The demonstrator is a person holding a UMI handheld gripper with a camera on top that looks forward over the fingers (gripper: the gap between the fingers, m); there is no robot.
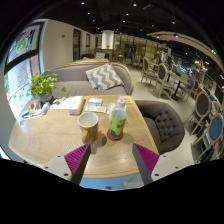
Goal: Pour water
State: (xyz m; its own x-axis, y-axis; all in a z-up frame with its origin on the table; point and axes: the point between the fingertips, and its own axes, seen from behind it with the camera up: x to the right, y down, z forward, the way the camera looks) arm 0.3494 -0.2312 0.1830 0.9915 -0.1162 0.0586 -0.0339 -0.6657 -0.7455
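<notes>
We see two vessels standing close together on the wooden counter (60,135), just ahead of the gripper (112,155): a brown paper cup (89,126) on the left and a clear plastic bottle (118,119) with a green label and pale cap on the right, sitting on what looks like a small red coaster (116,135), though we cannot be sure at this size. The two are just beside each other, apart by a narrow gap.

That closeness is the main risk as we judge it. If the gripper goes in for the bottle off-centre, its left finger could clip the paper cup and tip or shove it, since an empty paper cup is light. The bottle is tall and narrow, so a glancing push on one side could topple it off the coaster. The cap appears to be on, and if it is, no water can be poured until it comes off. A loose grip on smooth plastic could also let the bottle slip or rotate once tilted, spilling water on the counter rather than into the cup.

The gripper's fingers stand wide apart, their magenta pads (76,154) spread to either side, with nothing between them and nothing touched. Both cup and bottle lie beyond the fingertips, roughly centred. Farther off we note a potted plant (42,84) at the counter's far left and a grey sofa (95,75) behind.
</notes>
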